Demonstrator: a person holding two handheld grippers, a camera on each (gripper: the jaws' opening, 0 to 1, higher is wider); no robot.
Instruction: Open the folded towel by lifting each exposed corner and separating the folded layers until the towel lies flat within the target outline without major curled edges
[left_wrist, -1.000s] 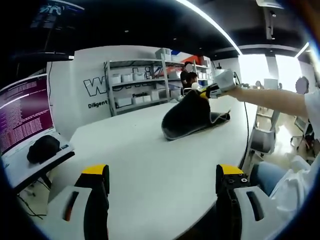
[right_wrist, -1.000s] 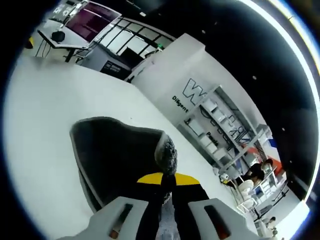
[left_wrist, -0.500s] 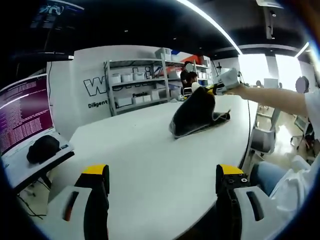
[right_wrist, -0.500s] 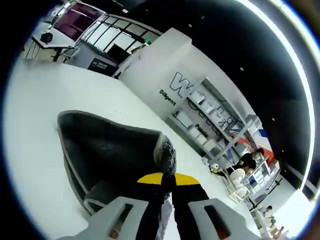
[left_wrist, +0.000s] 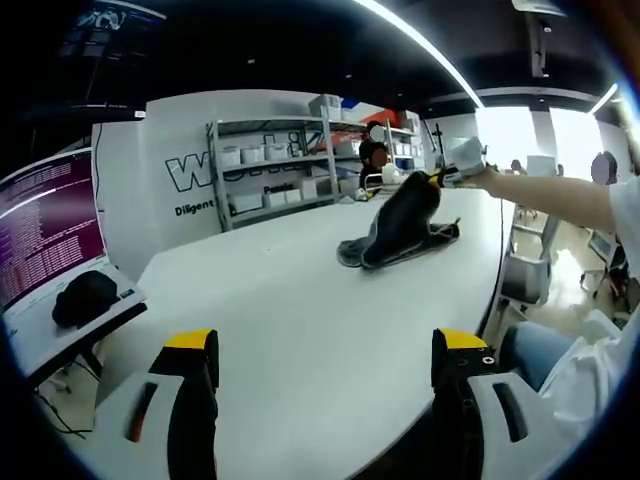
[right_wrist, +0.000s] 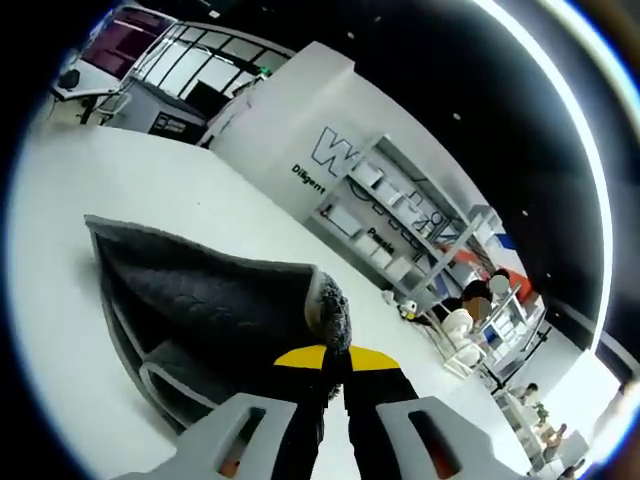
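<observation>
on the white wall behind the metal shelving, a large outlined letter "w" begins a logo whose remainder the shelving hides; beneath it stands smaller dark lettering reading "diligent", cut off at the shelving. the right gripper view gives the same wall with the big "w" and the small word below it, also reading about "diligent". a monitor at the left edge of the left gripper view carries lines of pale text on a purple screen, too small to read. bins on the shelving bear marks, likewise illegible.
</observation>
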